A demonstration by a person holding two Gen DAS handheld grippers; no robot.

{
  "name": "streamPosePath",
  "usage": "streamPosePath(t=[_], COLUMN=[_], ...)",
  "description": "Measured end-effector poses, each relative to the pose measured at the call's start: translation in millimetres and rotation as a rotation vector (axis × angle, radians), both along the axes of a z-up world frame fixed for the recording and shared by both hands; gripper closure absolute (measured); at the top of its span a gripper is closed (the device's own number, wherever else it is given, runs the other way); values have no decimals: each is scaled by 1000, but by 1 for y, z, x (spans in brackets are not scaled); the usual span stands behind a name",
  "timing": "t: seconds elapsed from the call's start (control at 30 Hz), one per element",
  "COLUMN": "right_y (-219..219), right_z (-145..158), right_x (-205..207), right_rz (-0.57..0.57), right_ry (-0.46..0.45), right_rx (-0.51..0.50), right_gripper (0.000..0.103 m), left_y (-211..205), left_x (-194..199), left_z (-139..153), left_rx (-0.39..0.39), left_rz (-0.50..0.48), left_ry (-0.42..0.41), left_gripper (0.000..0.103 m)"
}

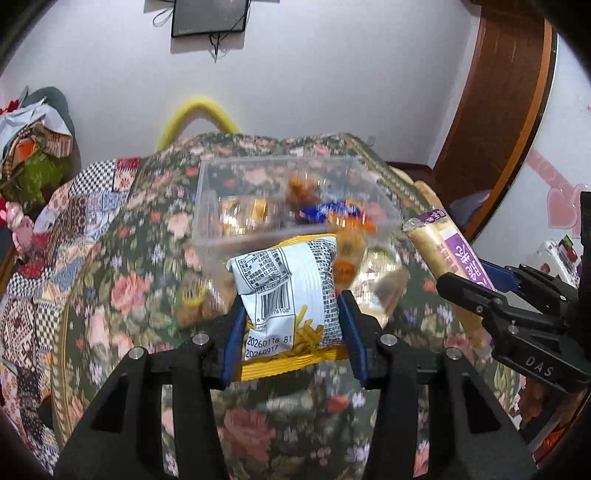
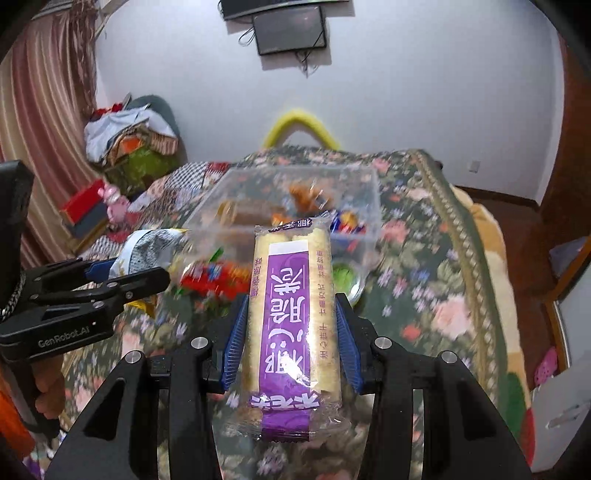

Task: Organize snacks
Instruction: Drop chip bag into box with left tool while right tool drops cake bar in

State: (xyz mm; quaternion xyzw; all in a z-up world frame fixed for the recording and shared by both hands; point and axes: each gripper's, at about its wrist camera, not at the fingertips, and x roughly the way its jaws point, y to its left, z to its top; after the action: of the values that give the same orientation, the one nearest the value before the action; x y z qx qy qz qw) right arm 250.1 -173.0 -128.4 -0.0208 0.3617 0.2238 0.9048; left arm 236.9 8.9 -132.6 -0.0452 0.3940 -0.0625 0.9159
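Clear plastic bin [image 1: 295,199] sits at twelve o'clock on the floral-covered bed [image 1: 140,258], some snacks already inside. Left hand-held gripper [image 1: 291,332] pinches a white-and-yellow fries packet [image 1: 288,295]; right hand-held gripper [image 2: 291,343] pinches a long purple-labelled wafer pack [image 2: 288,314]. Both are held clear of the bed: carrying step. Next: bring each over the bin, then release.

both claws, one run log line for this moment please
left claw: shut on chip bag | right claw: shut on purple pack | clear bin: ahead, some snacks inside | both packs off the cloth

A home bedroom: floral bedspread [image 1: 147,258], striped curtain [image 2: 44,110], wall-mounted screen [image 2: 290,29].
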Motion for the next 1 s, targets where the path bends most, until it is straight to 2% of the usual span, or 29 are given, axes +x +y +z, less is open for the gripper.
streamPosePath(t=[0.2, 0.5, 0.63, 0.83, 1.0], right_y=[1, 8, 11, 9, 18], right_z=[11, 13, 8, -9, -25], right_x=[29, 77, 101, 134, 153], right_rz=[-36, -62, -75, -101, -81], right_ry=[-30, -48, -52, -4, 29], right_rx=[4, -2, -19, 3, -23], right_gripper=[61, 61, 61, 61, 61], left_y=[-7, -16, -20, -22, -21], left_x=[31, 94, 120, 150, 167], left_z=[9, -6, -16, -33, -40], left_rx=[5, -24, -34, -27, -49], left_rz=[-10, -25, -30, -32, -31], left_ry=[-38, 10, 34, 56, 64], left_gripper=[56, 56, 56, 56, 56])
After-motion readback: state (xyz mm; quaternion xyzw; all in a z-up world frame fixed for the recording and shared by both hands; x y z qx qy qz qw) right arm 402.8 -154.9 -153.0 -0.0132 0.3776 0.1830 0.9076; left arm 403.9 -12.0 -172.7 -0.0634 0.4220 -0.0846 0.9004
